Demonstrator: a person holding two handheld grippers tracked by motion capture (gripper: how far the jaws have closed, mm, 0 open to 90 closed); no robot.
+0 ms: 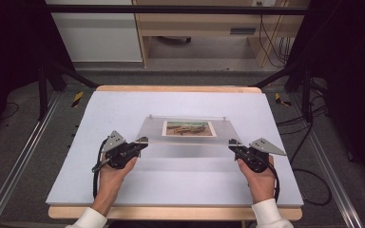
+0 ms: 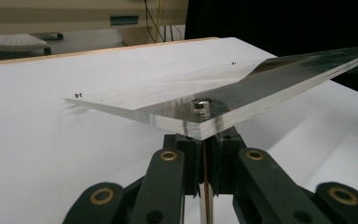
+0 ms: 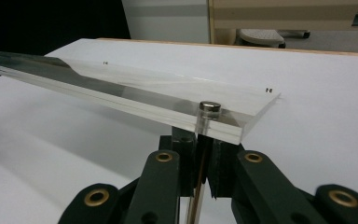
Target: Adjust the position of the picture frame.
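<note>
Left gripper [image 2: 204, 154] and right gripper [image 3: 203, 156] have fingers clamped on the near corners of the clear panel [image 1: 190, 142], lifted off the worktop [image 1: 123, 109]; bare worktop lies toward 12 o'clock.

Evenly lit from overhead; white table [image 1: 123, 180] bright, surroundings dark. Soft shadow under acrylic panel [image 1: 190, 145]. Glare streaks along panel surface. Near jaws slightly soft; background blurred.

left tongs [image 1: 144, 140] clamped shut, right tongs [image 1: 232, 142] clamped shut, forearms apart
</note>
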